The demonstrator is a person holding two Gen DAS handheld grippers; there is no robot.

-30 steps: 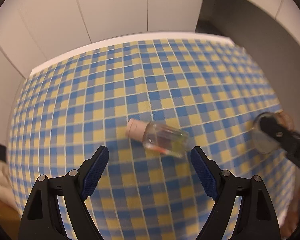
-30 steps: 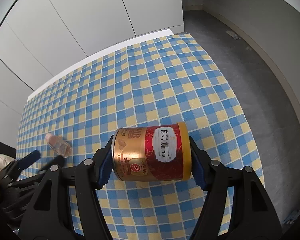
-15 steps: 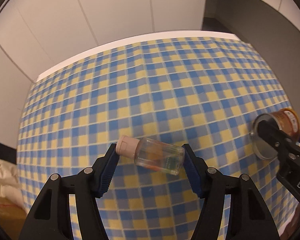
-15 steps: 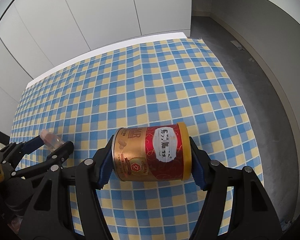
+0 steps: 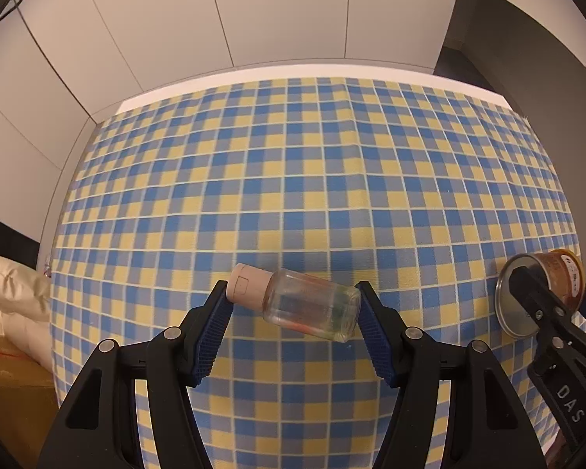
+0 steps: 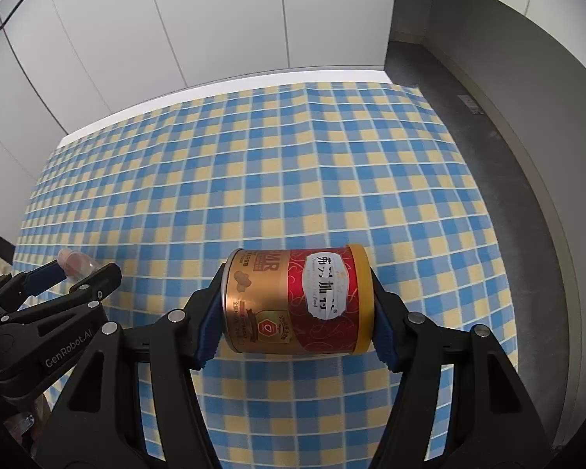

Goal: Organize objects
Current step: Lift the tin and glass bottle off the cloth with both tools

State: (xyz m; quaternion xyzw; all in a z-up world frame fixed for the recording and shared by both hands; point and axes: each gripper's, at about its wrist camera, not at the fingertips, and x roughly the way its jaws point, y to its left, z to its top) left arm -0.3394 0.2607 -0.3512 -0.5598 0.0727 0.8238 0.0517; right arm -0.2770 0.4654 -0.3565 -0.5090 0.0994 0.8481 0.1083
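My left gripper is shut on a clear glass bottle with a pale pink cap, held sideways above the checked tablecloth. My right gripper is shut on a gold and red can, held on its side above the cloth. In the left wrist view the can and the right gripper show at the far right. In the right wrist view the left gripper and the bottle's cap show at the far left.
The table with its blue and yellow checked cloth stands against white wall panels. A grey floor lies beyond its right edge. A cream cushion and a brown box sit off the left edge.
The left gripper closed on the bottle lying on the cloth and lifted it. The right gripper kept hold of the can and rose slightly.
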